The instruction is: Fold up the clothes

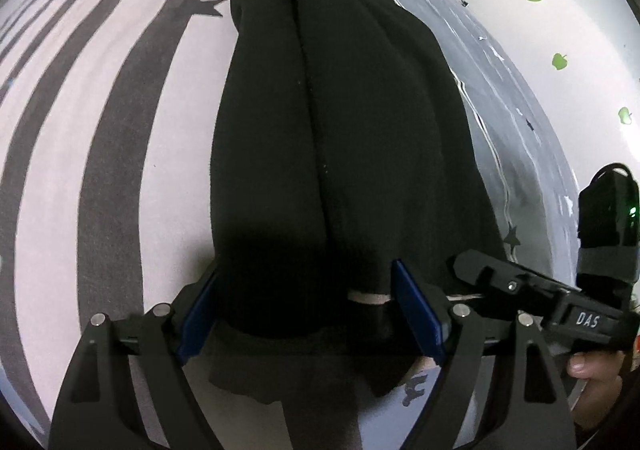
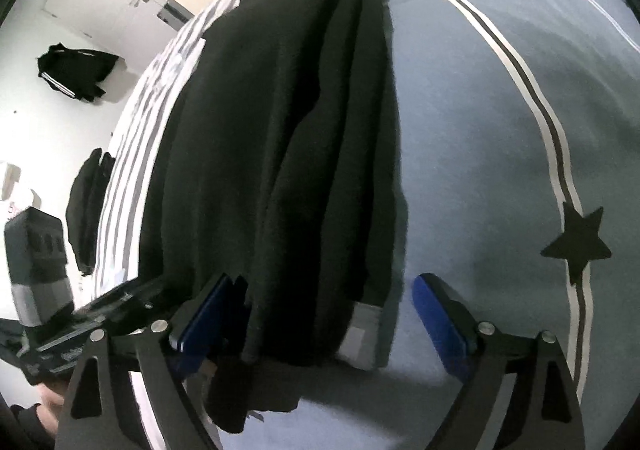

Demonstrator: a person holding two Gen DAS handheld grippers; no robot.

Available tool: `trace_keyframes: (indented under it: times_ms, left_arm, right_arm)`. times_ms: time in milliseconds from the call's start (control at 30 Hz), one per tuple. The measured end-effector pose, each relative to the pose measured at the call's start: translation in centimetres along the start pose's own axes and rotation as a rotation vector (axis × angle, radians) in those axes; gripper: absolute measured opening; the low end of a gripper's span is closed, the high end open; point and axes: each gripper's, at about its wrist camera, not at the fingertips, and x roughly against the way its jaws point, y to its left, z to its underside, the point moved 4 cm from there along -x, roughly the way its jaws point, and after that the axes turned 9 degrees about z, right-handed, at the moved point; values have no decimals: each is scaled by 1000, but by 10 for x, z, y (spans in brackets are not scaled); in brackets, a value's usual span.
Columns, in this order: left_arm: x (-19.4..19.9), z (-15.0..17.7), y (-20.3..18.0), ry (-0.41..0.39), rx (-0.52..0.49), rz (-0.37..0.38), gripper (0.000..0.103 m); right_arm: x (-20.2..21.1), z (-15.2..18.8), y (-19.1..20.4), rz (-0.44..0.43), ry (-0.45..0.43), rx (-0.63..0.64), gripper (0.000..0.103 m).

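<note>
Grey-and-white striped bedding (image 1: 100, 154), printed with dark stars, spreads under everything and serves as the landmark. On it, along the seam where the stripes give way to a plain blue-grey panel (image 2: 480, 130), lies a long black fleece-like garment folded lengthwise (image 1: 340, 130), running straight away from both cameras. Its near end sits between the jaws of both grippers.

Beyond the bedding's far edge, in the right wrist view, a second black garment with white stripes (image 2: 76, 74) lies on the pale floor.

The left gripper (image 1: 308, 310) straddles the near end of the fold; its blue pads (image 1: 416, 310) stand wide at either side, and whether they press the cloth cannot be told. The right gripper (image 2: 320, 314) is released: one pad touches the fold's edge, the other stands clear over bare bedding.

The cloth looks soft, thick and limp, fairly light, likely to sag and slip unless pinched through all layers. The near hem, beside a pale grey label patch (image 2: 360, 334), seems the best hold.

The letters "DAS" (image 1: 587, 319) are readable on the right gripper's body; the patch itself shows no legible writing.
</note>
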Motion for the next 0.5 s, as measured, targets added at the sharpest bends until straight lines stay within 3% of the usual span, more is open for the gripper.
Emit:
trace_keyframes:
  times_ms: [167,300,500]
  left_arm:
    - [4,1,4,-13,15,9,76]
    - [8,2,7,-9,2,20,63]
    - [4,3,-1,-10,-44,-8,47]
  right_arm:
    - [-8,-7,9,-39,-3,31,84]
    - [-17,-18,23,-64,-1,58,76]
    - [-25,-15,37,-5,0,142,66]
